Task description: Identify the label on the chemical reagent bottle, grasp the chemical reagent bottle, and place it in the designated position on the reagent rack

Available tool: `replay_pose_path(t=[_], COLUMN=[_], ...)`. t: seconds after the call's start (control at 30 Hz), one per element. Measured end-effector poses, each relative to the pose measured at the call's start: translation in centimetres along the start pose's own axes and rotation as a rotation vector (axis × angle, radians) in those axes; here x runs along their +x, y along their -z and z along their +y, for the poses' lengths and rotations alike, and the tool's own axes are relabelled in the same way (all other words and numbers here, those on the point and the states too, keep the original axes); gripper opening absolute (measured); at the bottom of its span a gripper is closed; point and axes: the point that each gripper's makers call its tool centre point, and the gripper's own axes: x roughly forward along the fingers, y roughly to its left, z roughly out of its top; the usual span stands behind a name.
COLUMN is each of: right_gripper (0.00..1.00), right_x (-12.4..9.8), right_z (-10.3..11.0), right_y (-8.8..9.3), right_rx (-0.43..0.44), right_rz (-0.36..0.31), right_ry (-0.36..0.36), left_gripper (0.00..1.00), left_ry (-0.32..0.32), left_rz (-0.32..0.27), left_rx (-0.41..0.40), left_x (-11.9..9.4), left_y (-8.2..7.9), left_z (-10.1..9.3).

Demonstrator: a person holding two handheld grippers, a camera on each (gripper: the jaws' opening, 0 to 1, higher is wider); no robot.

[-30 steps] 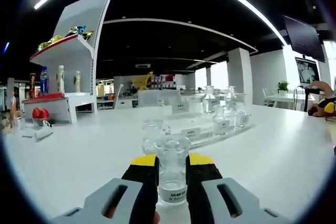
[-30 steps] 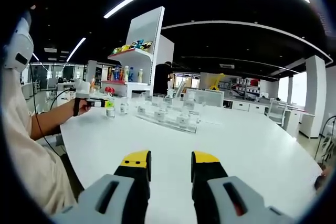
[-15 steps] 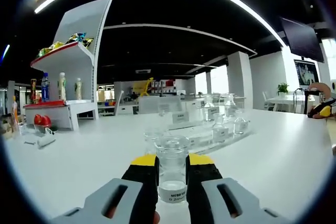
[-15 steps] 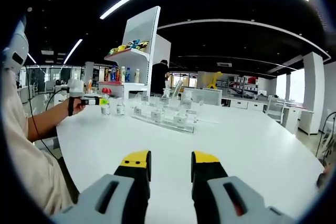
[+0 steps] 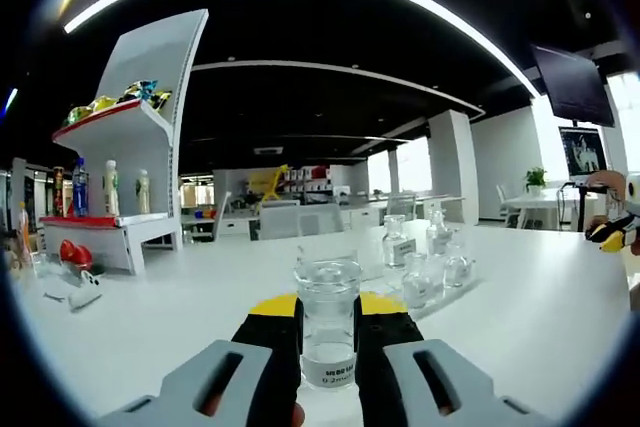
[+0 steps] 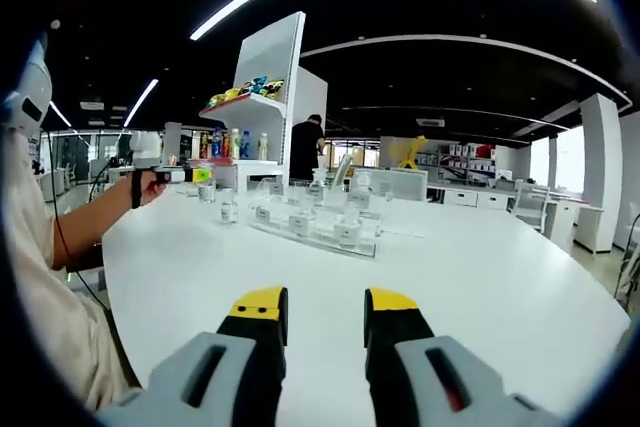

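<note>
**Bottle carried toward the rack**

Bottle [image 5: 328,322] sits pinched between the left gripper's [image 5: 328,332] jaws, held up off the table [image 5: 530,297], its label too small to read here. The rack [image 5: 420,292] lies ahead and slightly right, with several bottles already in it. Keep the bottle upright, match its label to the right slot tag, and lower straight down between neighbours. Right gripper [image 6: 316,332] hangs over the table, jaws spread and empty.

White table [image 6: 480,277] carries a clear reagent rack [image 6: 310,232] and 1 bottle [image 6: 228,209].
</note>
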Motion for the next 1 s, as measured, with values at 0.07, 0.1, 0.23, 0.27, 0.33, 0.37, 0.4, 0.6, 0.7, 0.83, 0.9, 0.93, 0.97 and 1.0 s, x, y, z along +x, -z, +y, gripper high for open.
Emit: replay_pose_path(t=[0.07, 0.1, 0.23, 0.27, 0.33, 0.37, 0.4, 0.6, 0.7, 0.83, 0.9, 0.93, 0.97, 1.0], right_gripper=[0.3, 0.3, 0.3, 0.3, 0.3, 0.3, 0.3, 0.3, 0.3, 0.3, 0.3, 0.3, 0.3, 0.3], right_x=[0.2, 0.3, 0.8, 1.0, 1.4, 1.6, 1.7, 2.3, 2.5, 2.8, 3.0, 3.0, 3.2, 3.3], right_z=[0.1, 0.1, 0.3, 0.4, 0.6, 0.7, 0.8, 1.3, 1.4, 1.5, 1.5, 1.5, 1.6, 1.7], right_y=[0.0, 0.0, -0.2, -0.2, -0.3, -0.3, -0.3, -0.4, -0.6, -0.7, -0.7, -0.7, -0.7, -0.7], right_rx=[0.002, 0.002, 0.0, 0.0, -0.002, -0.001, -0.001, -0.002, -0.004, -0.008, -0.009, -0.009, -0.009, -0.009], right_rz=[0.001, 0.001, 0.003, 0.003, 0.003, 0.004, 0.004, 0.008, 0.011, 0.015, 0.017, 0.017, 0.02, 0.021], right_ry=[-0.003, -0.003, -0.01, -0.014, -0.022, -0.025, -0.028, -0.043, -0.047, -0.05, -0.053, -0.053, -0.055, -0.055], left_gripper=[0.2, 0.2, 0.2, 0.2, 0.2, 0.2, 0.2, 0.2, 0.2, 0.2, 0.2, 0.2, 0.2, 0.2], left_ry=[0.008, 0.016, 0.035, 0.044, 0.049, 0.049, 0.051, 0.062, 0.066, 0.073, 0.073, 0.073, 0.075, 0.075], left_rz=[-0.003, -0.006, -0.015, -0.019, -0.023, -0.024, -0.024, -0.025, -0.024, -0.027, -0.029, -0.029, -0.029, -0.03], left_rx=[0.002, -0.001, -0.014, -0.025, -0.03, -0.032, -0.031, -0.038, -0.039, -0.041, -0.044, -0.044, -0.046, -0.048], left_x=[0.6, 1.2, 3.0, 4.0, 5.0, 5.5, 5.9, 7.4, 7.8, 8.3, 9.1, 9.3, 9.9, 10.4], left_y=[-0.5, -1.0, -1.9, -2.2, -2.5, -2.7, -2.8, -3.3, -3.4, -3.8, -4.0, -4.0, -4.2, -4.2], left_z=[-0.2, -0.3, -0.7, -0.9, -1.1, -1.1, -1.2, -1.6, -1.7, -1.8, -1.5, -1.4, -1.1, -0.9])
